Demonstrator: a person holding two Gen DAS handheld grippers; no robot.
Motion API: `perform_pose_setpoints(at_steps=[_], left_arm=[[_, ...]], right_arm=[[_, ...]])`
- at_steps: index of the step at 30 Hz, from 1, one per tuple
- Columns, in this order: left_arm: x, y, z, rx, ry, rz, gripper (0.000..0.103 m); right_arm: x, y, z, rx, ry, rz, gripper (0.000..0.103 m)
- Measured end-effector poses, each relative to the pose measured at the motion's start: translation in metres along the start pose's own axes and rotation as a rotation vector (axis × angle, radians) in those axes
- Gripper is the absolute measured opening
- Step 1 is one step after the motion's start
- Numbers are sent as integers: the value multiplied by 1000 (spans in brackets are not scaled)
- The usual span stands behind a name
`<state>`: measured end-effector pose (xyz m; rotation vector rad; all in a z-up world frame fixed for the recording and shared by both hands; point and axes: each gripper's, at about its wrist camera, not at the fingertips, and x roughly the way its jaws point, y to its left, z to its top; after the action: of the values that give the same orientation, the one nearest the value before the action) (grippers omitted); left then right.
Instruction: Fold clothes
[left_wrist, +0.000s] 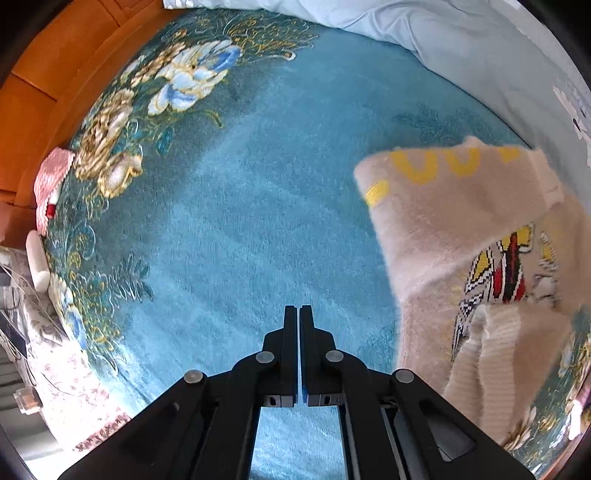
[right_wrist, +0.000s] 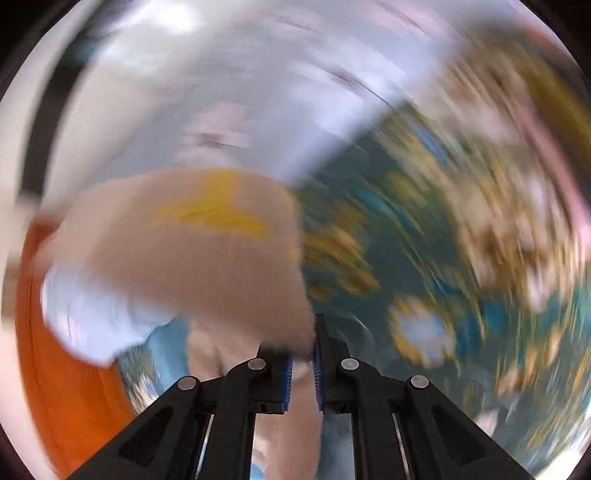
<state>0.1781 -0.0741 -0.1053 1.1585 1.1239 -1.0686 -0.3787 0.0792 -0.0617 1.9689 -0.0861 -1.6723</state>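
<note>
1. Our left gripper (left_wrist: 298, 314) points straight down at a teal blanket (left_wrist: 258, 206), its two black fingers pressed together with nothing between them.
2. We see the blanket spread wide under that gripper, plush and blue-green, with a border of gold and pale blue flowers (left_wrist: 192, 74) along its left edge.
3. To the right of the left gripper, a fuzzy cream sweater (left_wrist: 454, 229) lies partly lifted over the blanket, apart from the closed fingers. It carries yellow lettering near its top edge and a red, yellow and black knitted picture lower down.
4. A pale blue quilt (left_wrist: 461, 40) lies bunched beyond the blanket at the top of the left view, and orange-brown wood (left_wrist: 55, 66) shows past the blanket's left edge.
5. Our right gripper (right_wrist: 303, 354) is clamped on the same sweater (right_wrist: 192, 258): cream fabric sits squeezed between its blue pads (right_wrist: 287, 380) and billows out ahead of the fingers.
6. The right view is heavily smeared by motion, so we can only say the background seems to be the flowered blanket (right_wrist: 424, 229) on the right and the pale quilt (right_wrist: 229, 92) above.
</note>
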Motion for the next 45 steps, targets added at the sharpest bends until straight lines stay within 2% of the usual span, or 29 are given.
perform_pose_setpoints(at_steps=[1, 4, 8, 9, 11, 12, 14, 16, 17, 19, 23, 24, 26, 27, 28, 30, 31, 32, 33, 35, 38, 41, 43, 44, 45], left_arm=[[-1, 1, -2, 0, 4, -3, 0], [-3, 1, -4, 11, 1, -2, 0], [-2, -1, -2, 19, 1, -10, 0], [-2, -3, -1, 22, -2, -13, 1], [-3, -16, 3, 52, -14, -26, 4], [-3, -23, 5, 71, -22, -34, 7], [-4, -41, 8, 123, -44, -43, 27], [-3, -68, 12, 212, -83, -29, 41], [-1, -83, 13, 269, -109, -6, 45], [8, -120, 11, 445, -172, 106, 46], [40, -175, -8, 807, -222, 255, 46], [48, -181, -11, 866, -240, 307, 46], [62, -188, -15, 935, -274, 417, 46], [64, -187, -12, 931, -287, 444, 46], [63, -183, -8, 900, -292, 434, 47], [54, -173, 4, 812, -291, 372, 37], [49, -167, 8, 776, -289, 343, 20], [45, -162, 11, 749, -287, 317, 15], [38, -156, 13, 721, -290, 282, 14], [23, -140, 22, 656, -280, 163, 13], [-9, -112, 43, 516, -272, -119, 12], [-43, -70, 68, 312, -273, -464, 11], [-52, -20, 84, 52, -266, -752, 11], [-50, 1, 87, -68, -264, -849, 11], [-39, 24, 86, -199, -261, -885, 11]], right_arm=[[10, -22, -1, 87, 39, -16, 10], [14, -44, -13, 154, 29, -25, 14], [4, -32, -16, 107, 10, -46, 16], [-4, -27, -15, 90, -14, -48, 20], [-19, -19, -13, 59, -65, -51, 40], [-24, -14, -12, 42, -80, -61, 42], [-34, -5, -12, 6, -96, -81, 43], [-37, 3, -17, -37, -82, -98, 43], [-36, 7, -21, -58, -66, -104, 44], [-32, 13, -28, -90, -35, -115, 44], [-22, 29, -41, -145, 32, -127, 44], [-21, 32, -42, -154, 40, -130, 44], [-20, 38, -45, -176, 54, -137, 44], [-20, 41, -45, -188, 58, -143, 44], [-20, 44, -46, -200, 60, -150, 44], [-20, 48, -46, -216, 65, -162, 45], [-19, 49, -46, -218, 66, -169, 45], [-18, 51, -47, -217, 68, -171, 45], [-17, 53, -48, -214, 71, -169, 45], [-13, 60, -52, -216, 81, -165, 45], [-7, 74, -62, -248, 99, -159, 45], [-1, 90, -77, -287, 116, -149, 45], [0, 97, -86, -302, 122, -139, 45], [-1, 99, -90, -310, 122, -137, 45], [-2, 102, -94, -319, 121, -136, 45]])
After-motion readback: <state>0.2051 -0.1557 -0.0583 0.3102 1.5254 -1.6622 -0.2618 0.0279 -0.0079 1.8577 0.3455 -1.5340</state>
